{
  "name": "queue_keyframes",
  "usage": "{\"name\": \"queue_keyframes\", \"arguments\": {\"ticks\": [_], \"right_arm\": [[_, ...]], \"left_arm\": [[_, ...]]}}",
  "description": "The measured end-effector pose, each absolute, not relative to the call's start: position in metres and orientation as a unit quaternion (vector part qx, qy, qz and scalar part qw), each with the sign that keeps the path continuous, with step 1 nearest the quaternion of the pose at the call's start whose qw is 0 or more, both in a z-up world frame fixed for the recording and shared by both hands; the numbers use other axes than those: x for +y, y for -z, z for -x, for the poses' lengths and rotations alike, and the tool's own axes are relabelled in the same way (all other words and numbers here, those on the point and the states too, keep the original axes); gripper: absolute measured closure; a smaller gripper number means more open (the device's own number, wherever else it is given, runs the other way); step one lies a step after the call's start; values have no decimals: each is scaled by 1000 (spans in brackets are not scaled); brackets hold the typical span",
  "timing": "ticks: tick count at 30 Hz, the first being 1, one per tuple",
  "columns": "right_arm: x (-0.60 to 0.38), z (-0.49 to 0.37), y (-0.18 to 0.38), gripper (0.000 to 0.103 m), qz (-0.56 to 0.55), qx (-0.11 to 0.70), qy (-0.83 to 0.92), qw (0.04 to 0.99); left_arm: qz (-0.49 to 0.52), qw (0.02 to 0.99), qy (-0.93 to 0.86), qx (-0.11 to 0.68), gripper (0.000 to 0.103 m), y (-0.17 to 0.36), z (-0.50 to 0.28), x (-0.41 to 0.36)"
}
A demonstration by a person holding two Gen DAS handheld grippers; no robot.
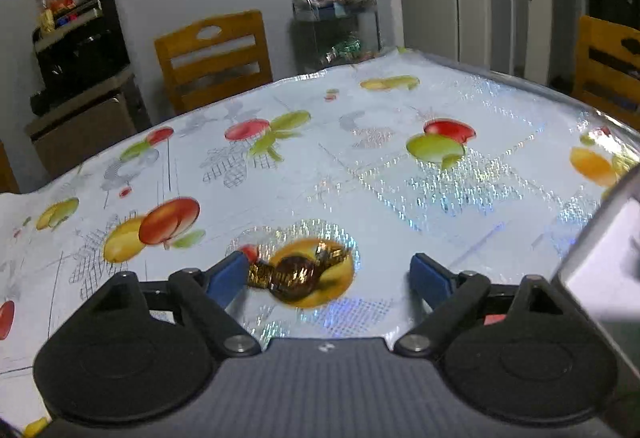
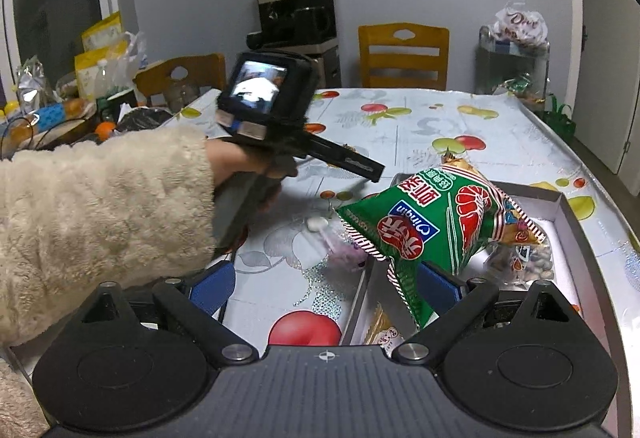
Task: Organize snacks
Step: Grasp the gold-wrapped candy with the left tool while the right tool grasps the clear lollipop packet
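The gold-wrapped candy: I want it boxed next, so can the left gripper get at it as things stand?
Probably yes. The gold-wrapped candy lies on the tablecloth between the left gripper's open jaws, beside one jaw, with nothing over it.

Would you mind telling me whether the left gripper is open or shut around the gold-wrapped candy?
Open. The left gripper has its blue fingers spread wide, the gold-wrapped candy lying between them beside the left finger.

The left wrist camera sits low and close over the glossy fruit-print tablecloth (image 1: 360,141), facing the grey wall. The right wrist camera looks from higher. Both see the same yellow wooden chair (image 1: 214,53) (image 2: 403,53).
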State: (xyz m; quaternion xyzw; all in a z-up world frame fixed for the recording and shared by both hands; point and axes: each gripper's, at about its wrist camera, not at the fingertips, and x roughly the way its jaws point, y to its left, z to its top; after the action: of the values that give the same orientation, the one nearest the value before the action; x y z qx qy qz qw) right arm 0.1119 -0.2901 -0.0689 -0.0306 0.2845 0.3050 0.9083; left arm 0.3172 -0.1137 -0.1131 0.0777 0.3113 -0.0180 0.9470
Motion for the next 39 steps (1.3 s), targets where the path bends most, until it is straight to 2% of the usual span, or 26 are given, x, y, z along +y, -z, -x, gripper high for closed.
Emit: {"name": "queue_keyframes", "arguments": {"ticks": [1, 2, 3, 4, 5, 13, 14, 19, 23, 26, 34, 39], "right_arm": [[-290, -112, 70, 7, 32, 284, -308, 907], [-290, -112, 70, 8, 34, 284, -310, 907], [-289, -111, 70, 8, 36, 284, -311, 907], [-288, -110, 70, 8, 38, 282, -312, 906], [-288, -110, 70, 9, 40, 282, -314, 906], [-279, -106, 68, 9, 55, 277, -324, 903], [-276, -106, 68, 9, 58, 277, -325, 902], [-258, -110, 70, 12, 77, 280, -331, 898], [-233, -119, 71, 25, 101, 290, -324, 895], [-217, -125, 71, 26, 118, 291, -314, 896], [-182, -150, 78, 31, 149, 308, -270, 900], [-166, -169, 83, 35, 156, 320, -249, 901]], "left_arm": [[-77, 948, 20, 309, 22, 114, -318, -115], [-75, 949, 24, 306, 32, 114, -319, -115], [-73, 949, 24, 305, 44, 113, -319, -116], [-74, 950, 19, 303, 53, 113, -319, -116], [-71, 950, 13, 303, 67, 113, -319, -114], [-53, 951, 9, 306, 79, 112, -299, -91], [-51, 950, 9, 308, 86, 112, -293, -87], [-28, 946, 30, 320, 88, 110, -258, -66], [-7, 943, 36, 331, 89, 108, -229, -47], [10, 942, 38, 333, 89, 103, -204, -34], [16, 962, 68, 266, 89, 75, -134, -24], [32, 955, 94, 279, 89, 82, -130, -21]]}}
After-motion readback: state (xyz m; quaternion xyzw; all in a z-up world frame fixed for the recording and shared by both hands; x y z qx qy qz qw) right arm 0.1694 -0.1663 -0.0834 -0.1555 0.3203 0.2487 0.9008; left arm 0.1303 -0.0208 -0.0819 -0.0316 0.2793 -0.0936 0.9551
